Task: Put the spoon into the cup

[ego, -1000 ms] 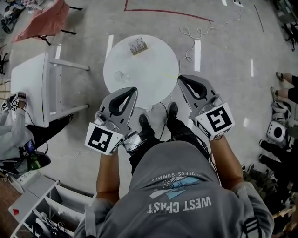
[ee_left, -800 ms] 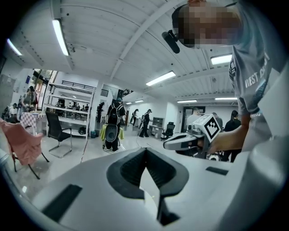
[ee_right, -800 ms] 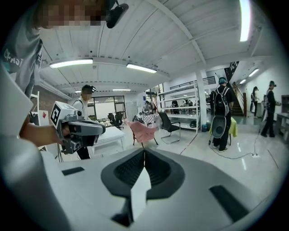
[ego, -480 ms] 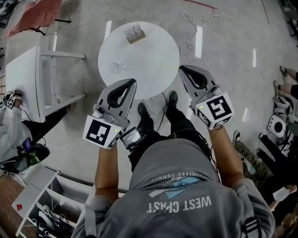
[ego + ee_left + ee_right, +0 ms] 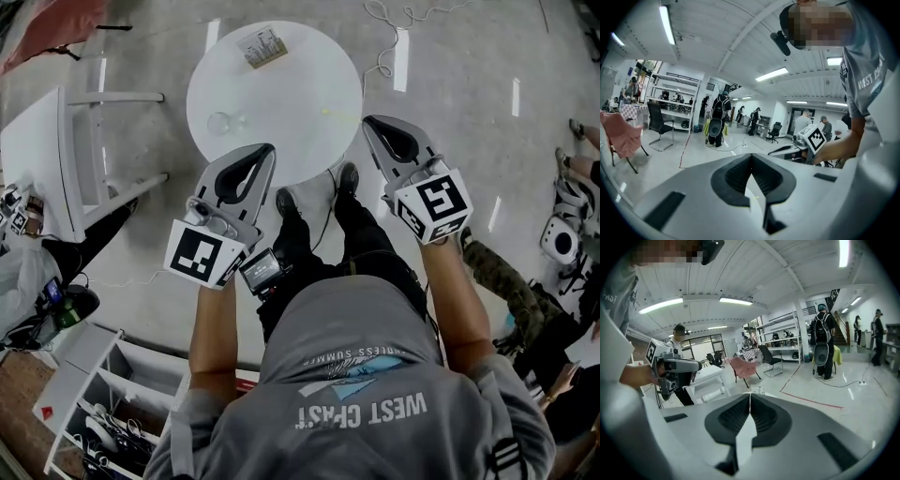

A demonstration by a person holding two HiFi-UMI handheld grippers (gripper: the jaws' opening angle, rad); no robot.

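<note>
Well, the cup (image 5: 223,123) is a small clear glass, easy to miss on the round white table (image 5: 281,84), near its 8 o'clock edge. A pale sliver (image 5: 336,112) at 3 o'clock may be the spoon, though it is too faint to be sure. Only the head view shows them; both gripper views look out across the room. From outstretched forearms the left gripper (image 5: 266,150) and right gripper (image 5: 370,122) point toward 12 o'clock, jaws pressed together and empty.

- left gripper (image 5: 751,157), its fingers (image 5: 729,176) closed tip to tip, nothing between them
- right gripper (image 5: 782,149) beside it, at right
- pink chair (image 5: 618,136) far left
</note>
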